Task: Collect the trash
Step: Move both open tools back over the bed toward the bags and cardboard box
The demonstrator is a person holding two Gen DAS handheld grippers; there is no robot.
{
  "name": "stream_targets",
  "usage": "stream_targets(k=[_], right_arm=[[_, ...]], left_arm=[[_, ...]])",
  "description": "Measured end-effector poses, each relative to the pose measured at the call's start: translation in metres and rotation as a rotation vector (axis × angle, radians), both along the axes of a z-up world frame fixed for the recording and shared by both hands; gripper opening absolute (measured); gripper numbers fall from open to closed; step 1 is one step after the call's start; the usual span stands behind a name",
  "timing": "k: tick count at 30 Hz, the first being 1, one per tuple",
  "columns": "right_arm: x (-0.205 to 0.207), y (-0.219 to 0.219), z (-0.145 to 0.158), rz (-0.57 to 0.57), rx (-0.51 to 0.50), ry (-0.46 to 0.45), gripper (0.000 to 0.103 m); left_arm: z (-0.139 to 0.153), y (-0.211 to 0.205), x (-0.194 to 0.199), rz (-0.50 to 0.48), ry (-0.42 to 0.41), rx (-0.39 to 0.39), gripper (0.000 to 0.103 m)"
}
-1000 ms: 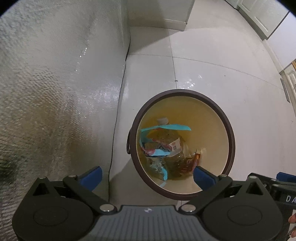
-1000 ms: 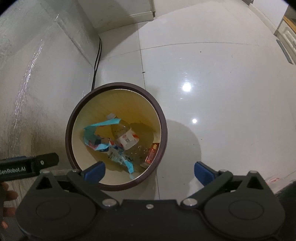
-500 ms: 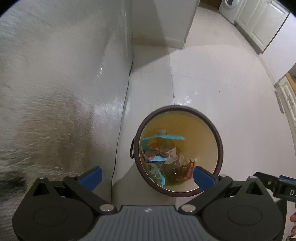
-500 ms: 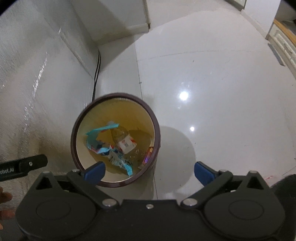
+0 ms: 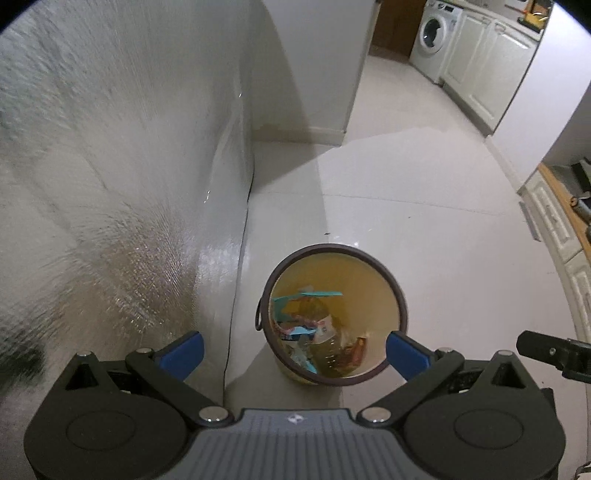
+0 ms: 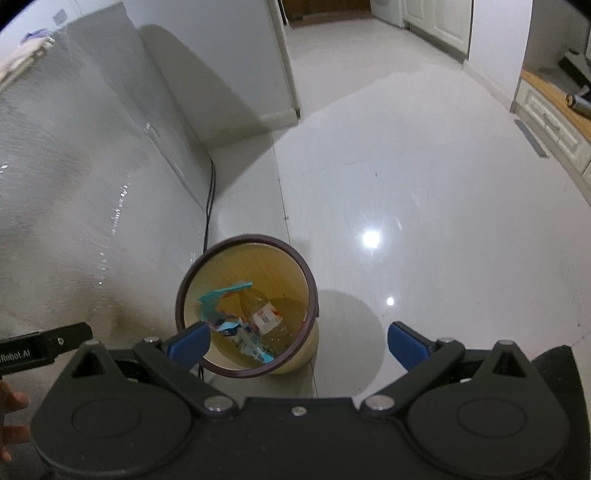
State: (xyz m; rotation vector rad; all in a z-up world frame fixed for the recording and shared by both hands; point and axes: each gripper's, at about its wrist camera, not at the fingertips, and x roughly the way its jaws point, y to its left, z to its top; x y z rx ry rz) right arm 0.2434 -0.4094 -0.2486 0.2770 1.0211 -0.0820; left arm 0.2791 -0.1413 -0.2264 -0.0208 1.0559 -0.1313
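White tiled floor (image 5: 424,229), bin (image 5: 400,295) beside fridge (image 5: 110,166), trash (image 6: 240,325) inside. My left tool (image 5: 293,350) and right tool (image 6: 297,341) gape wide, both empty. Risk: low swing clips rim, tips bin.

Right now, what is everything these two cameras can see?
Waste bin: one, brown rim, yellow inside, on the floor by the silver appliance.
Plastic bottle: one, clear, lying in the bin.
Wrappers: several, teal and red, in the bin.
Silver appliance: one, left of the bin.
Cable: one, black, along the appliance's foot.
Washing machine: one, white, far room.
Cabinets: white, at right.
Left hand-held gripper: black, blue pads, open, empty.
Right hand-held gripper: same, open, empty.
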Motion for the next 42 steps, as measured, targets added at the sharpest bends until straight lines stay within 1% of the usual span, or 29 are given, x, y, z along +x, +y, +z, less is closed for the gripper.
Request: stream_targets(k=[9, 13, 16, 20, 27, 34, 38, 42], right_arm=[[-0.046, 0.003, 0.048, 0.013, -0.025, -0.097, 0.103], [-0.07, 0.001, 0.072, 0.005, -0.03, -0.139, 0.103], [-0.089, -0.002, 0.092, -0.005, -0.025, -0.183, 0.103], [-0.116, -0.005, 0.121, -0.015, -0.038, -0.248, 0.103], [-0.163, -0.006, 0.172, -0.021, -0.058, -0.37, 0.103], [-0.2, 0.004, 0.212, -0.001, -0.069, -0.483, 0.103], [-0.213, 0.017, 0.229, 0.025, -0.074, -0.541, 0.103], [-0.221, 0.032, 0.244, 0.054, -0.054, -0.609, 0.103]], left_arm=[[0.044, -0.01, -0.048, -0.043, -0.073, -0.008, 0.103], [0.07, -0.012, -0.067, -0.049, -0.126, -0.013, 0.103], [0.092, -0.014, -0.082, -0.056, -0.176, -0.006, 0.103], [0.124, -0.015, -0.104, -0.066, -0.244, -0.021, 0.103], [0.183, -0.016, -0.154, -0.112, -0.377, -0.046, 0.103], [0.223, -0.004, -0.2, -0.127, -0.506, -0.073, 0.103], [0.241, 0.012, -0.219, -0.116, -0.557, -0.077, 0.103], [0.261, 0.033, -0.234, -0.092, -0.611, -0.078, 0.103]])
